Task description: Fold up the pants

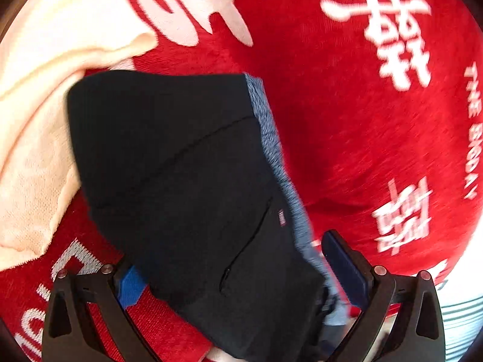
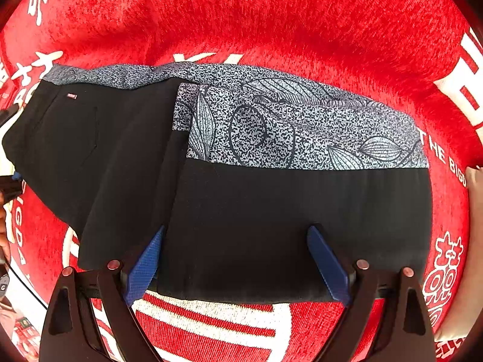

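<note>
Both hand-held grippers, left (image 1: 241, 271) and right (image 2: 235, 259), spread wide, pointing down over black pants (image 2: 271, 226) on red blanket (image 2: 271, 15).

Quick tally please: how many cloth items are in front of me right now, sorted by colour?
Black with grey patterned band: 1, the pants
Red with white lettering: 1, the blanket underneath
Cream: 1, a knit cloth beside the pants
Total: 3

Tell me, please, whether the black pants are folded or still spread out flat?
Folded, at least partly: in the right wrist view one black layer of the pants overlaps another, with a stepped edge and the patterned band doubled.
</note>
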